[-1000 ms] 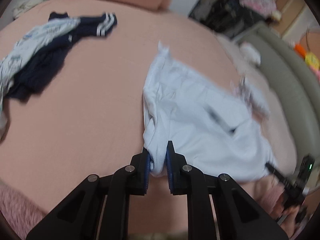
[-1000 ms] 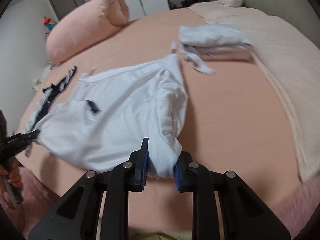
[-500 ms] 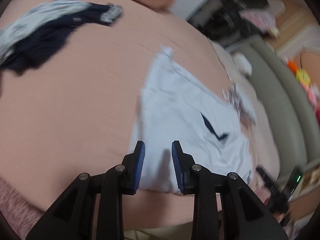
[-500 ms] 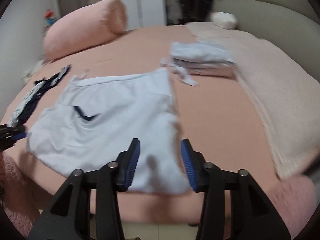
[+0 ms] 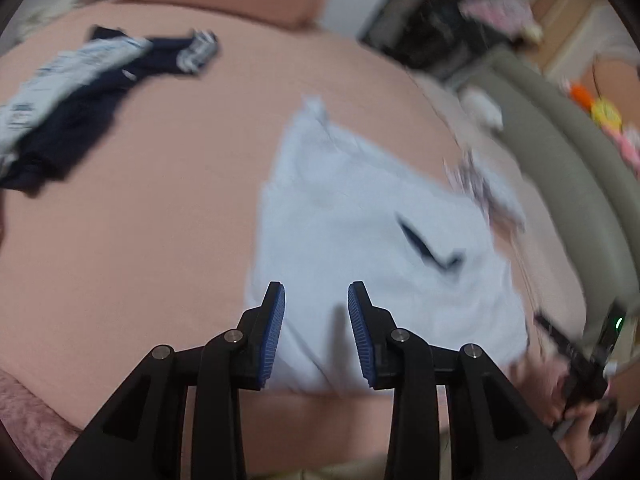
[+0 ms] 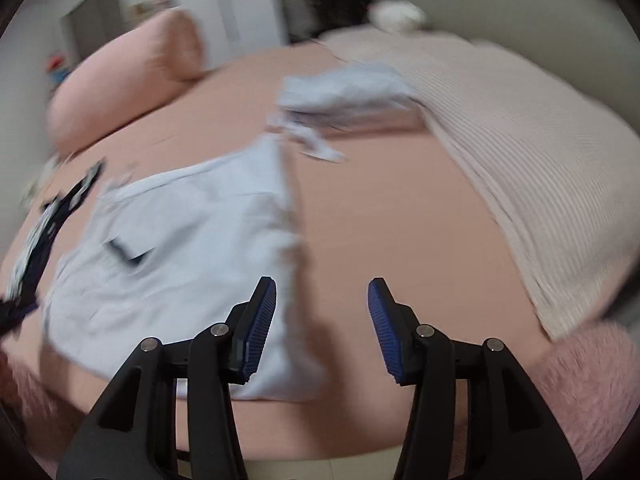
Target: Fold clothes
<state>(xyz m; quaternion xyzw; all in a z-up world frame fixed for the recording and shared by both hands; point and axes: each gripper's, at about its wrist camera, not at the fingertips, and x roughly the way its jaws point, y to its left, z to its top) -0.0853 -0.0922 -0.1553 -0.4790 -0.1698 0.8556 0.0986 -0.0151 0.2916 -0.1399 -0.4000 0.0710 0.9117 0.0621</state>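
Note:
A white garment with a small dark logo lies spread flat on the pink bed; it also shows in the right wrist view. My left gripper is open and empty just above the garment's near edge. My right gripper is open and empty over the garment's near right corner and the bare sheet. The right gripper also shows at the lower right of the left wrist view.
A pile of dark navy and light clothes lies at the far left of the bed. Folded light clothes are stacked at the far right beside a pale ribbed blanket. A pink bolster lies at the back.
Both grippers have let go of the white garment and opened. The garment dropped flat onto the bed. The right gripper has shifted to the right.

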